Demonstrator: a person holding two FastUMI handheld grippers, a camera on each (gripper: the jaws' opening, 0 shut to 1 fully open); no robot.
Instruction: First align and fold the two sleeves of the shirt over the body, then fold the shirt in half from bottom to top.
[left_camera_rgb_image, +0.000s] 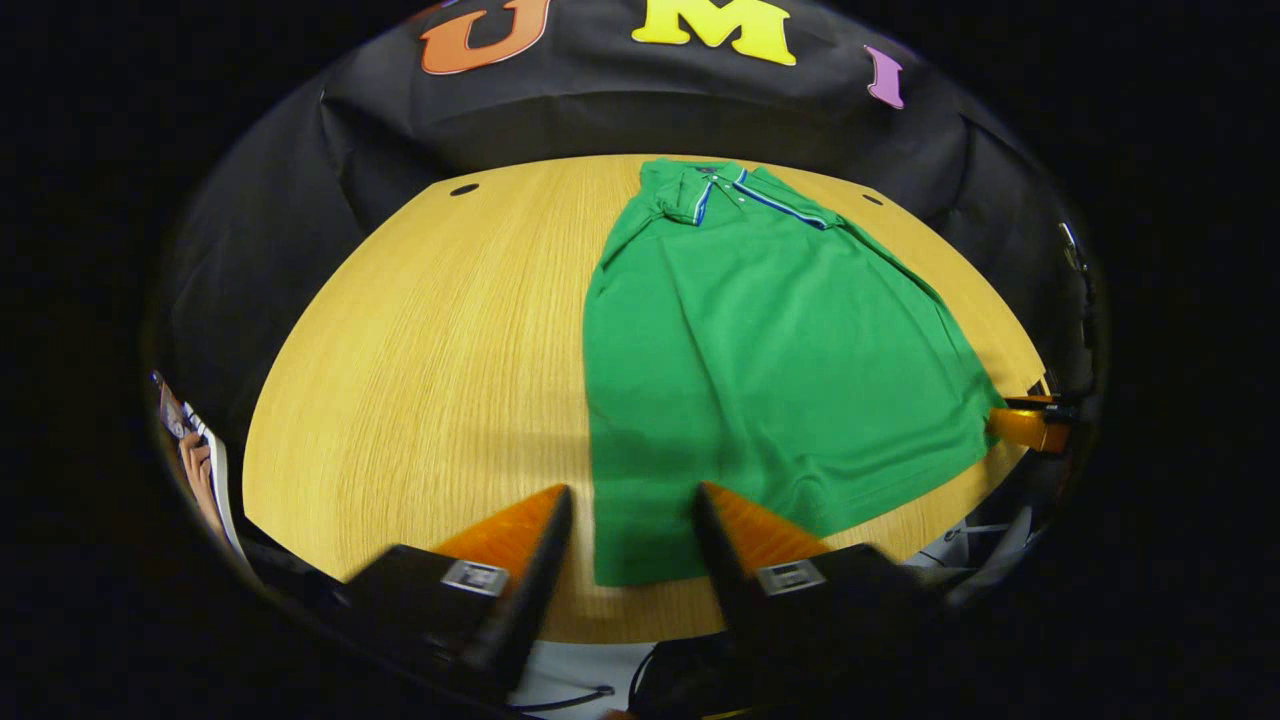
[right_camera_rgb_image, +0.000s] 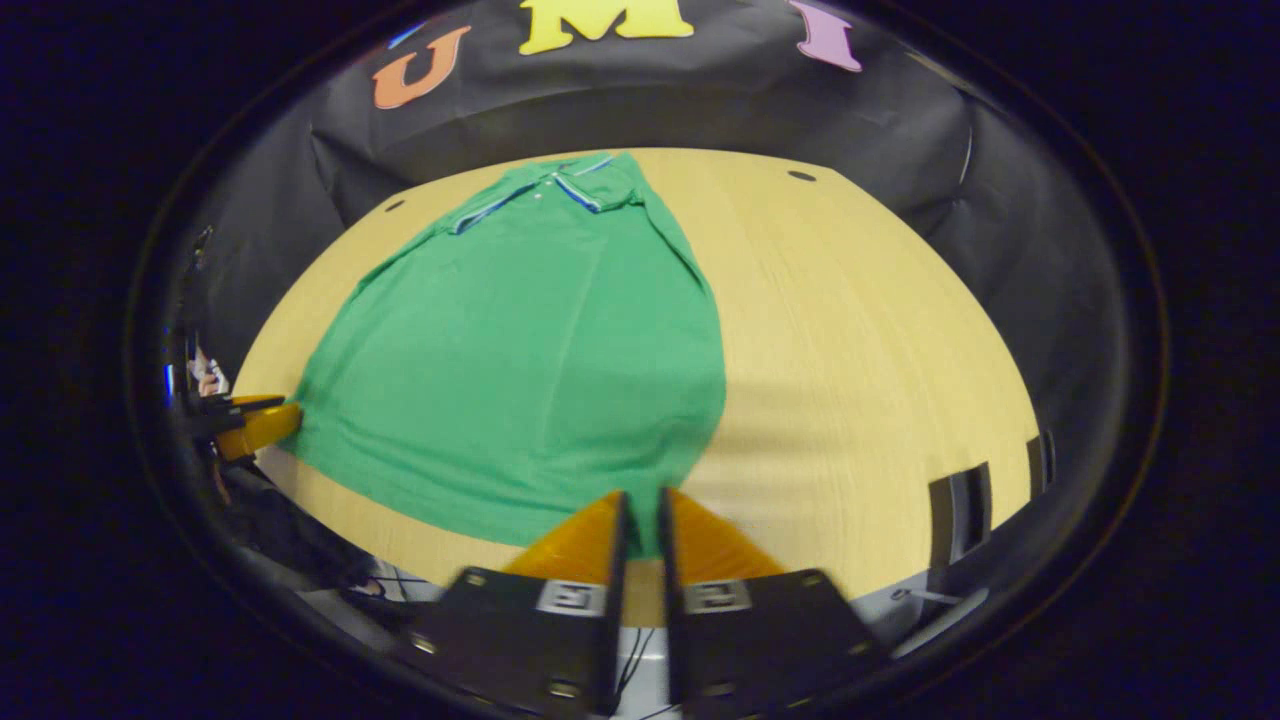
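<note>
A green polo shirt (left_camera_rgb_image: 760, 350) lies flat on the wooden table (left_camera_rgb_image: 420, 360), collar at the far end and both sleeves folded in over the body. My left gripper (left_camera_rgb_image: 632, 495) is open at the near edge, its fingers straddling the hem's left corner without pressing it. In the right gripper view the shirt (right_camera_rgb_image: 520, 350) spreads to the left, and my right gripper (right_camera_rgb_image: 642, 500) is nearly closed on the hem's right corner, a thin strip of green cloth between its fingers. The right gripper (left_camera_rgb_image: 1030, 425) also shows at the shirt's far corner in the left gripper view. The left gripper (right_camera_rgb_image: 255, 420) appears at the left rim of the right gripper view.
Dark cable holes (left_camera_rgb_image: 464, 189) (left_camera_rgb_image: 872, 199) sit in the table near its far edge. The table's near edge (left_camera_rgb_image: 620, 625) runs just under both grippers, with cables hanging below it. Bare wood (right_camera_rgb_image: 860, 340) stretches to the right of the shirt. A hand (left_camera_rgb_image: 195, 465) shows at the left rim.
</note>
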